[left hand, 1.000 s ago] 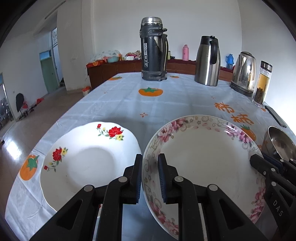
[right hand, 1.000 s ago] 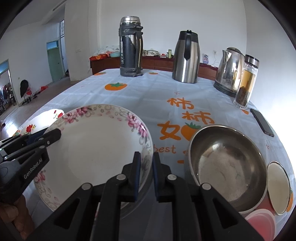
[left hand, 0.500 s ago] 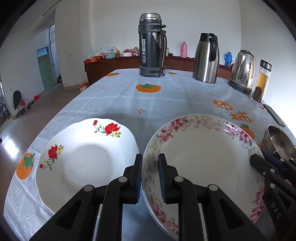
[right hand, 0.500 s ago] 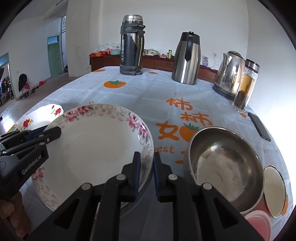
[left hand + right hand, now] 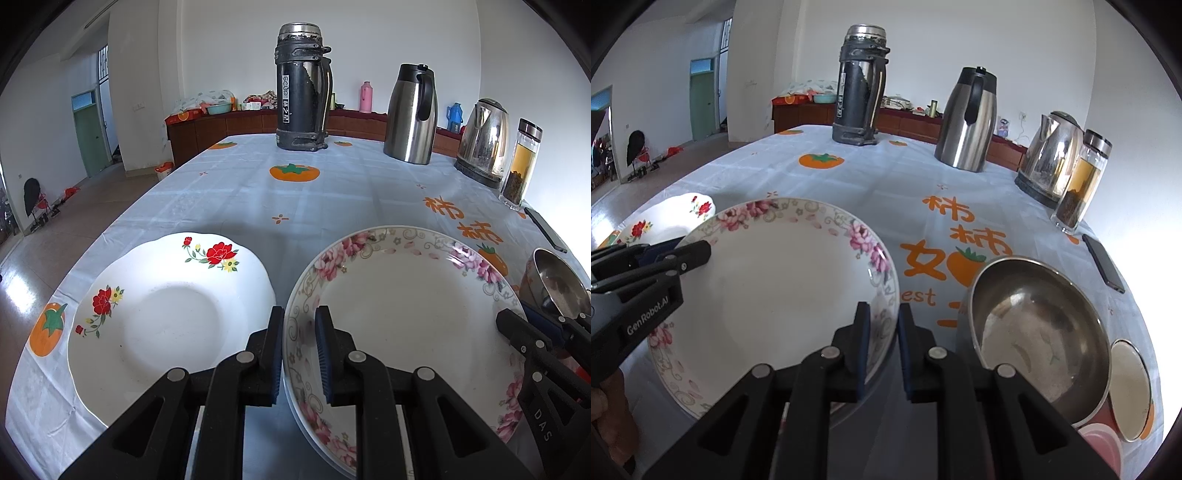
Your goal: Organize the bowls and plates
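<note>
Because I want it steady, my left tool and right tool each pinch opposite rims of the pink-flowered plate, nearly closed, with the red-flowered plate just left.

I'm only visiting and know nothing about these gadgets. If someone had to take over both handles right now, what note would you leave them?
Left gripper: shut on the left rim of the pink-flowered plate.
Right gripper: shut on the same plate's right rim.
Red-flowered plate lies on the tablecloth to the left; steel bowl sits to the right, with smaller dishes beyond it.
Done: the plate is gripped from both sides.
Left: stack the plates and group the bowls.
</note>
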`<action>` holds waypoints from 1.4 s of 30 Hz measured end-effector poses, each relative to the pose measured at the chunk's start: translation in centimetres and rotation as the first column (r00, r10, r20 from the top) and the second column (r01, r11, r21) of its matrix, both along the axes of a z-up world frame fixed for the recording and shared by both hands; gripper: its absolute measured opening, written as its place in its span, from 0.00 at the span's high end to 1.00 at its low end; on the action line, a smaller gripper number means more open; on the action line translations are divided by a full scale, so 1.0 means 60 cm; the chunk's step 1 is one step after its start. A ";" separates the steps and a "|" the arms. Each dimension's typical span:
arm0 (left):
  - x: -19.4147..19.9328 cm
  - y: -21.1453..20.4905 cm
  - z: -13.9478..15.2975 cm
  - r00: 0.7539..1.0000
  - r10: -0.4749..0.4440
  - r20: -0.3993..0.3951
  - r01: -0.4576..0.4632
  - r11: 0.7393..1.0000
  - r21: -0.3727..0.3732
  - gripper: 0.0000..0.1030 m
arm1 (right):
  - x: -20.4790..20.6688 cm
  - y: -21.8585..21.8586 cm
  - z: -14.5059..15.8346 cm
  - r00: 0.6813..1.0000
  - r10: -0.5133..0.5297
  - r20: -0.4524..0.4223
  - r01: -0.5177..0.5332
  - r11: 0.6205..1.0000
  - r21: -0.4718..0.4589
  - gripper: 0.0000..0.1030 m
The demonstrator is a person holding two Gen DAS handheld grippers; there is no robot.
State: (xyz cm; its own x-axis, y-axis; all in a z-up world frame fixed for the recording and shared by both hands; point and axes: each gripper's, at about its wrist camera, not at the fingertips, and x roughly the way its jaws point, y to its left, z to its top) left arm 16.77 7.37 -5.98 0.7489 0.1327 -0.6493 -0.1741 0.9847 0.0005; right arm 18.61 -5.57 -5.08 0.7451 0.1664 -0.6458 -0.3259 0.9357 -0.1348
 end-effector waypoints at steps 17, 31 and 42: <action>0.003 -0.001 -0.004 1.000 0.000 -0.018 0.000 1.000 0.002 0.82 | -0.002 0.006 -0.001 1.000 0.005 0.005 -0.005 0.999 -0.034 0.83; 0.006 -0.004 -0.006 1.000 0.003 -0.031 -0.003 1.000 0.008 0.82 | -0.002 0.008 -0.002 1.000 0.006 0.008 -0.006 0.999 -0.050 0.82; 0.006 -0.004 -0.007 0.999 0.001 -0.032 -0.001 1.000 0.012 0.82 | -0.002 0.008 -0.003 1.000 0.006 0.008 -0.006 0.998 -0.055 0.81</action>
State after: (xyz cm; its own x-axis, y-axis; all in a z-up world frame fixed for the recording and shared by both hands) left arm 17.14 7.10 -6.41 0.7275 0.1415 -0.6714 -0.1749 0.9844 0.0179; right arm 18.48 -5.09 -5.27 0.7492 0.1353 -0.6484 -0.3301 0.9250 -0.1884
